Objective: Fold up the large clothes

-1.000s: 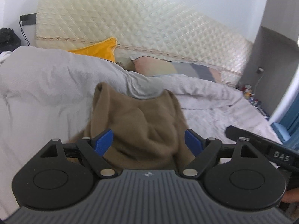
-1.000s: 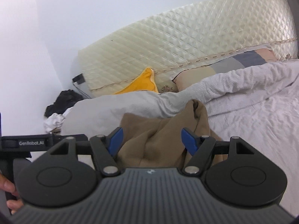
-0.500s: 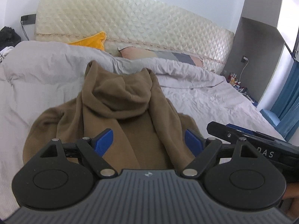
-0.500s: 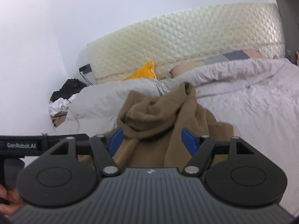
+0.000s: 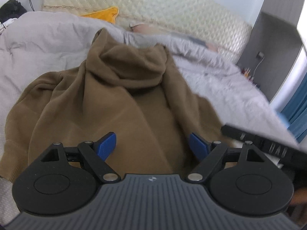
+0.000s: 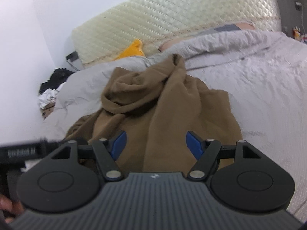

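A brown hooded sweatshirt [image 5: 115, 103] lies spread on a grey bed cover [image 5: 38, 44], its hood [image 5: 130, 65] bunched toward the headboard. My left gripper [image 5: 152, 145] hovers over the near part of the body, open, nothing between its blue pads. In the right wrist view the same sweatshirt [image 6: 172, 111] fills the middle, with its hood [image 6: 138, 94] crumpled at the far end. My right gripper [image 6: 156, 142] stands open above the garment's near part, empty. The other gripper's black body shows at the right edge [image 5: 268, 145] of the left view and the left edge [image 6: 19, 151] of the right view.
A quilted cream headboard [image 5: 153, 5] backs the bed, with an orange pillow [image 5: 107, 15] and a patterned pillow [image 6: 230, 26] before it. Dark and white clothes [image 6: 51, 84] are piled by the wall. A grey cabinet [image 5: 276, 44] and blue curtain [image 5: 297, 115] stand to the right.
Both grippers have come down and drawn back over the bed. The sweatshirt, bunched a second ago, now lies spread with more of its body and sleeves in sight.
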### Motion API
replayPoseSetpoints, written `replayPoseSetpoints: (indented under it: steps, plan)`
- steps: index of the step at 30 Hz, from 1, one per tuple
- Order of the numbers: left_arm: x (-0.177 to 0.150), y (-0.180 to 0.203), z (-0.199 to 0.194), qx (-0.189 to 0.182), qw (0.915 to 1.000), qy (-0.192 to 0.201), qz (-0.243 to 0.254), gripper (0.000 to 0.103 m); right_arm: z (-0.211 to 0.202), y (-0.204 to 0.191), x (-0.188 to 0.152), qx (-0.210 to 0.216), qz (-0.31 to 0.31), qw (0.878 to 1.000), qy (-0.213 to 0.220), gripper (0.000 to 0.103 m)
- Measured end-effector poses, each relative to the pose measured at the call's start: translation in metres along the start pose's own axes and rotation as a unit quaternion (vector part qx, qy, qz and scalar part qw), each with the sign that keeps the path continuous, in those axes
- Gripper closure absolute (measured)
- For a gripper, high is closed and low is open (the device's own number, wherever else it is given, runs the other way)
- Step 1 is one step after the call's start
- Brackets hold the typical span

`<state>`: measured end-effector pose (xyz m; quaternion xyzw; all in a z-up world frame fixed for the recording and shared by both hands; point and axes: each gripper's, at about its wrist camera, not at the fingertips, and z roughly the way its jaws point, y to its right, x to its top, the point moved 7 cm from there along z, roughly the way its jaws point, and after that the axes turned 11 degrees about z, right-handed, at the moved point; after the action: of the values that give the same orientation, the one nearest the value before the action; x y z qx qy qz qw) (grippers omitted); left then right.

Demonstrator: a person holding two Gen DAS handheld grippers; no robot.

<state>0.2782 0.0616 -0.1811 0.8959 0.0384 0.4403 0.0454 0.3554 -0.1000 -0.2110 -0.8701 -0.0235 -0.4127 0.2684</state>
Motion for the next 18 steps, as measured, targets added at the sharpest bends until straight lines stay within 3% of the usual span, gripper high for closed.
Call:
replayPoseSetpoints:
  steps: [7, 15, 17, 18]
  plan:
    - [-0.013, 0.000, 0.019, 0.035, 0.9988, -0.014, 0.031, 0.017, 0.007, 0.022, 0.007, -0.029, 0.036, 0.999, 0.005, 0.033]
    - [-0.025, 0.012, 0.039, 0.094, 0.9898, -0.025, 0.104, 0.018, 0.023, 0.024, 0.001, -0.043, 0.024, 0.999, -0.017, 0.033]
    - [-0.027, 0.011, 0.041, 0.108, 0.9873, -0.027, 0.113, 0.024, 0.024, 0.025, 0.002, -0.042, 0.022, 0.999, -0.016, 0.033]
    - [-0.028, 0.011, 0.041, 0.122, 0.9851, -0.029, 0.118, 0.032, 0.024, 0.025, 0.001, -0.044, 0.020, 0.999, -0.016, 0.033]
